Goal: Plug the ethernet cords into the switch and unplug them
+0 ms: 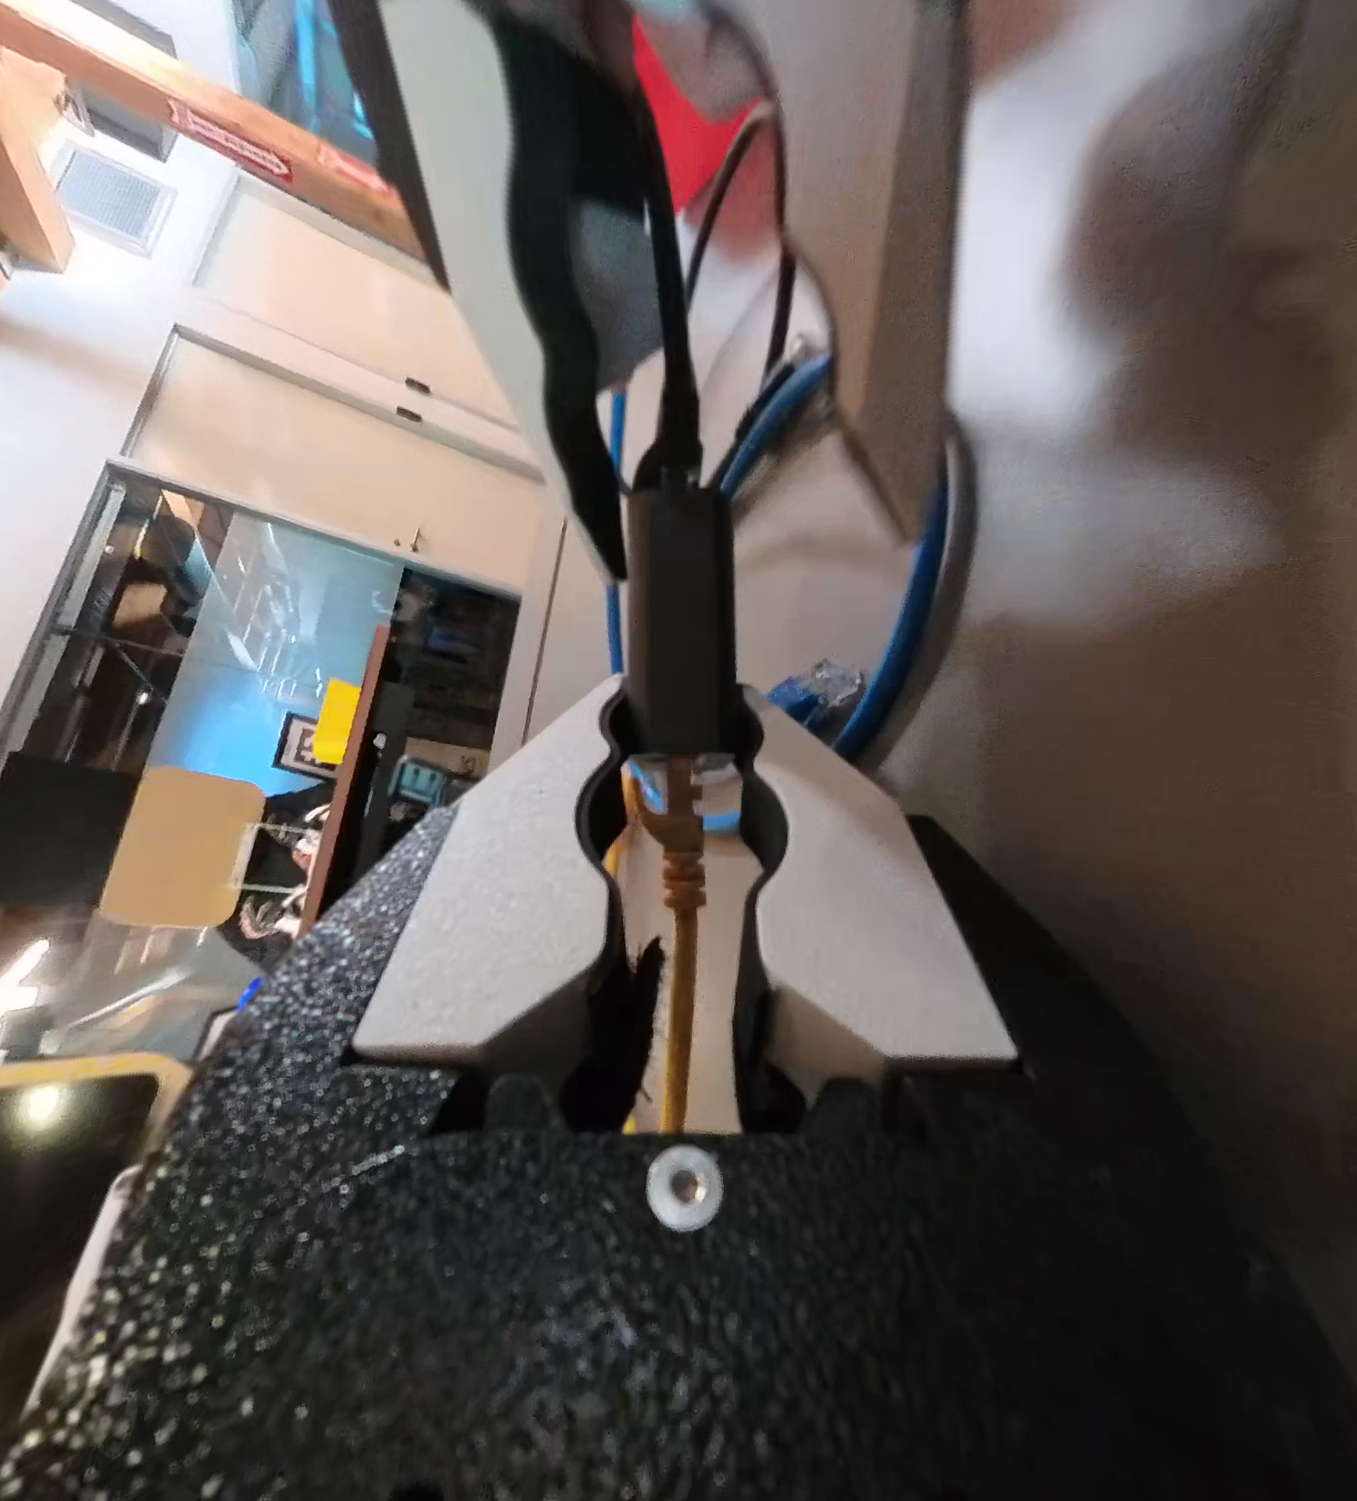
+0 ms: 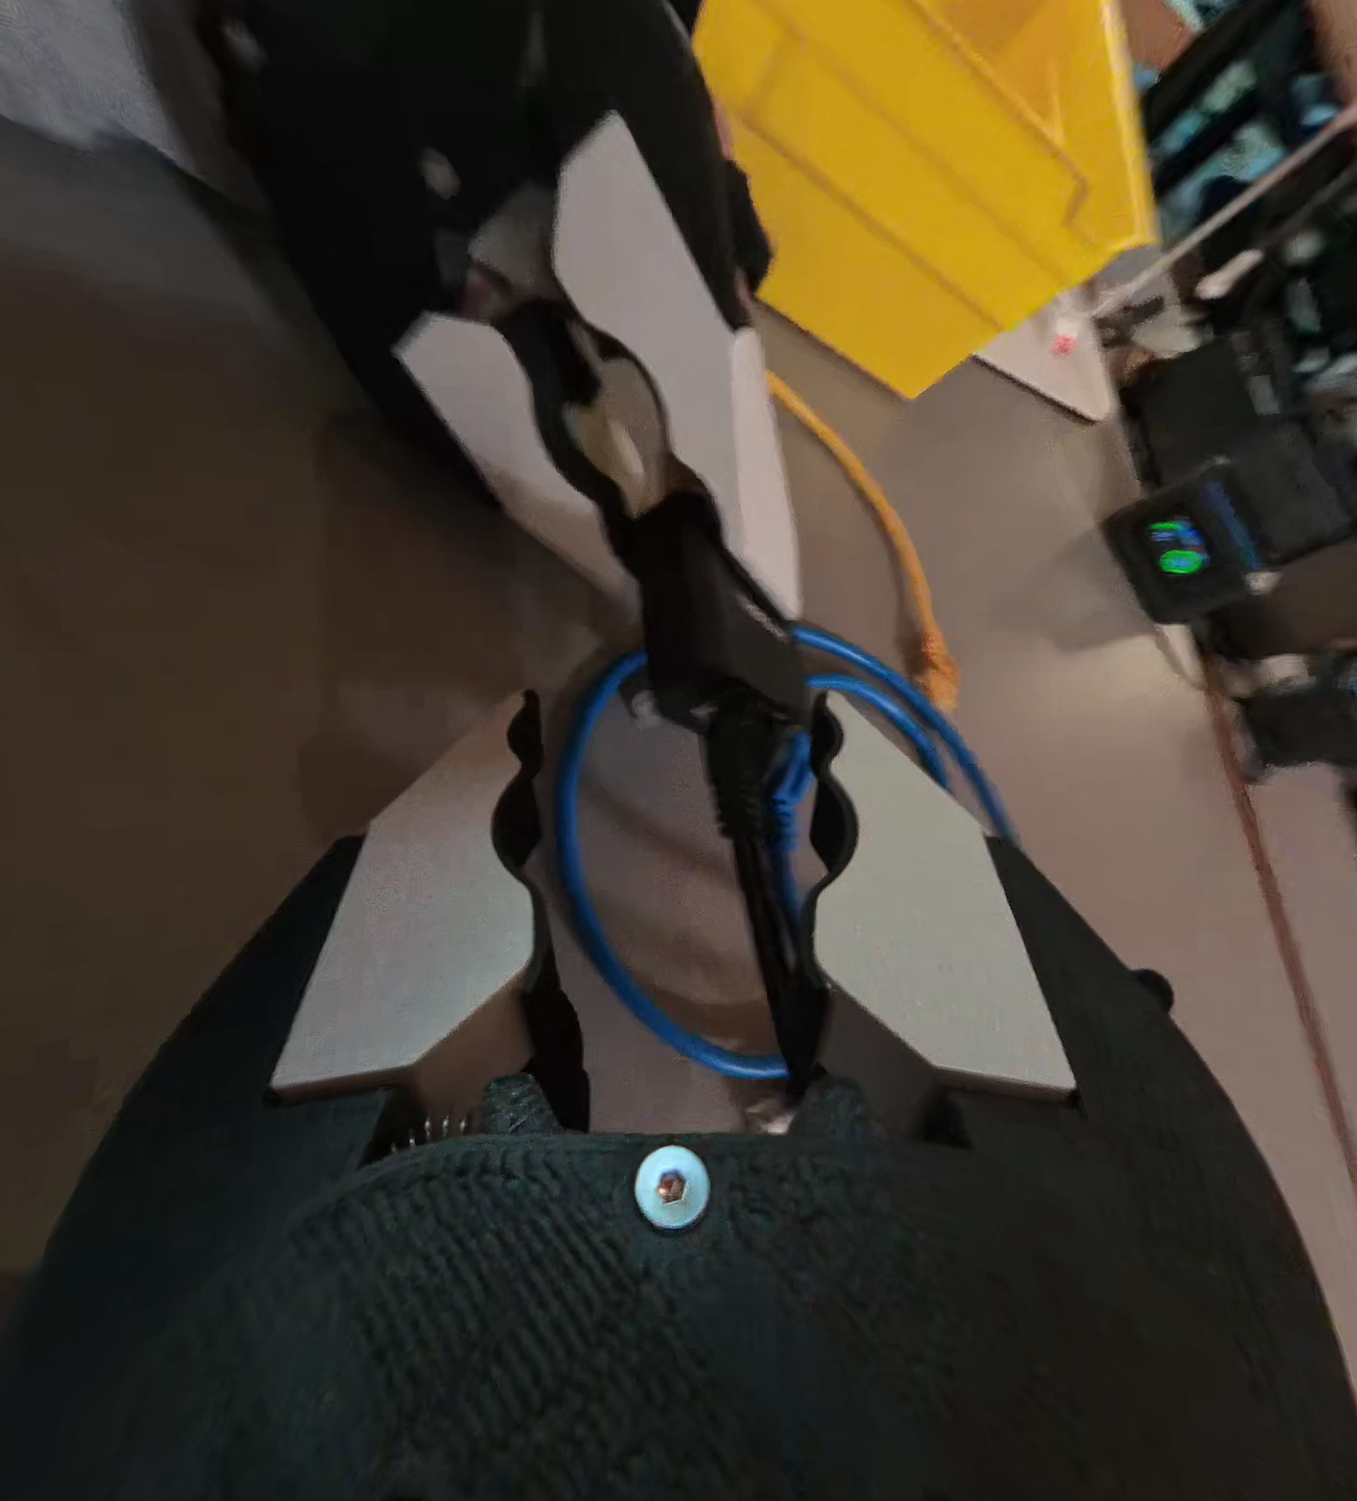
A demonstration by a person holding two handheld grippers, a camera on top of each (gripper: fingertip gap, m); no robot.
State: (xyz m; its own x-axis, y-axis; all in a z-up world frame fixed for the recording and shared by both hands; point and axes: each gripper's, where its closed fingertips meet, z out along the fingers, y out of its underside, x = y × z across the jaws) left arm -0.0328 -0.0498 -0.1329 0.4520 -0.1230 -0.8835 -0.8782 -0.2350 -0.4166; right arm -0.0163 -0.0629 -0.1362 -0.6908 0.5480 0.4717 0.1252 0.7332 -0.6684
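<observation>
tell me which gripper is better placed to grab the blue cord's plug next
Right, probably. The right gripper is open with the blue cord's plug between its fingers, while the left gripper is clamped on the black switch.

Both wrist cameras close, facing opposite ways, sharing switch [image 1: 679, 617] and blue cord [image 2: 578, 853]

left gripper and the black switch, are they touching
Touching. The left wrist view shows the left gripper with both fingertips pressed against the sides of the black switch, no gap.
</observation>
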